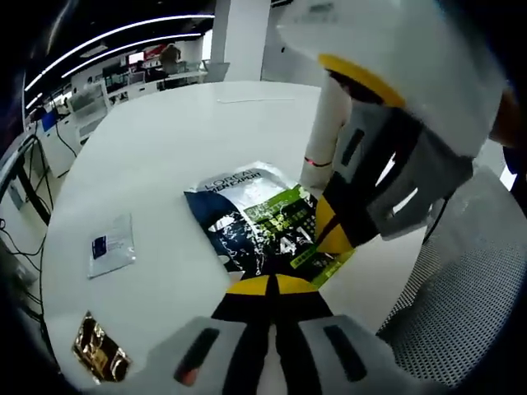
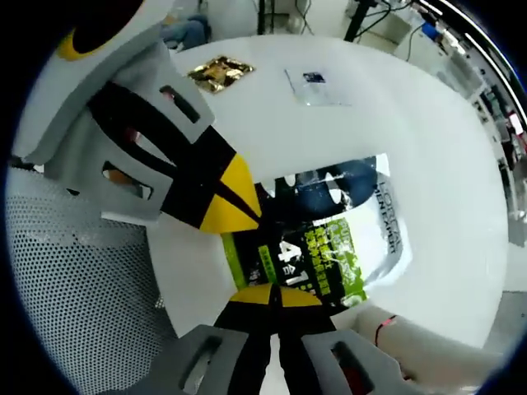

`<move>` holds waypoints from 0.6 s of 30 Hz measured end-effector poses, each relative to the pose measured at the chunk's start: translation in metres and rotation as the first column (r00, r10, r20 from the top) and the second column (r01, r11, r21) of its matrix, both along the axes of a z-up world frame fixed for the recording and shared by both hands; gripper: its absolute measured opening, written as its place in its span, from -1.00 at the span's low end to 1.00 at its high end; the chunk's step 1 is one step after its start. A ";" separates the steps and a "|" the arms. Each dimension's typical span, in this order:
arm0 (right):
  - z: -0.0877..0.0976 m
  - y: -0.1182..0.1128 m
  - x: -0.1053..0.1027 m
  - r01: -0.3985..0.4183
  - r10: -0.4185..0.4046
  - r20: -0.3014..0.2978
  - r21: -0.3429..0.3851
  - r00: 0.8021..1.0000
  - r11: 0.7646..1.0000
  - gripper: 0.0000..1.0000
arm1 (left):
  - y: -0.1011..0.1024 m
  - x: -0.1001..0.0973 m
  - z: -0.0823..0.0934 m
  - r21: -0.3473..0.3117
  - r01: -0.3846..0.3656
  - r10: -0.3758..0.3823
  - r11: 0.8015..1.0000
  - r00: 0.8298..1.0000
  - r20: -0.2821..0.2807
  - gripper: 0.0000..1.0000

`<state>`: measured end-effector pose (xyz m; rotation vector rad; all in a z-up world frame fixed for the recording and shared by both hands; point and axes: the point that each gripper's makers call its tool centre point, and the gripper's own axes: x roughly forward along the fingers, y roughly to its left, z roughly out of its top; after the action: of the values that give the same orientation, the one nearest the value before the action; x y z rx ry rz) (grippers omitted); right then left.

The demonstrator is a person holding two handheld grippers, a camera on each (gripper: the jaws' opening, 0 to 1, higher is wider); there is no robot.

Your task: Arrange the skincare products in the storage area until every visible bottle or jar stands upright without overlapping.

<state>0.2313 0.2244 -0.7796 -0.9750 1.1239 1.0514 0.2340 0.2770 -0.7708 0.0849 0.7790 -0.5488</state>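
Flat on the white table lies a blue-green sachet. At its 6 o'clock edge the left gripper has its jaws closed, seemingly pinching that edge; the right gripper meets it at 3 o'clock, closed likewise. A white tube stands at 1 o'clock. Small packets lie at 9.

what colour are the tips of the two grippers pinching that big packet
Yellow, on black jaws. The right gripper view shows it best: left gripper and right gripper both shut on the packet.
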 end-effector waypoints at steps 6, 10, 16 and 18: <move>0.000 0.000 -0.001 0.008 -0.008 -0.013 0.000 1.000 1.000 -1.00 | 0.003 0.002 -0.001 -0.005 -0.050 0.050 0.999 0.999 -0.017 -0.91; 0.000 0.000 -0.002 -0.025 0.025 0.018 -0.005 1.000 1.000 -1.00 | 0.001 0.000 0.006 -0.206 -0.149 0.124 0.967 0.984 -0.132 -0.90; 0.002 0.000 -0.003 -0.077 0.072 0.122 0.039 0.990 0.996 -1.00 | 0.075 0.038 0.041 -0.195 -0.369 0.375 0.909 0.927 -0.010 -0.44; 0.006 0.001 0.003 -0.052 0.037 0.168 0.086 0.985 0.995 -0.90 | 0.101 0.044 0.034 -0.092 -0.421 0.420 0.902 0.907 -0.028 -0.27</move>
<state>0.2343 0.2251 -0.7737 -1.0004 0.9136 1.0283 0.2785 0.3778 -0.7370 -0.1735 0.7490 -0.1731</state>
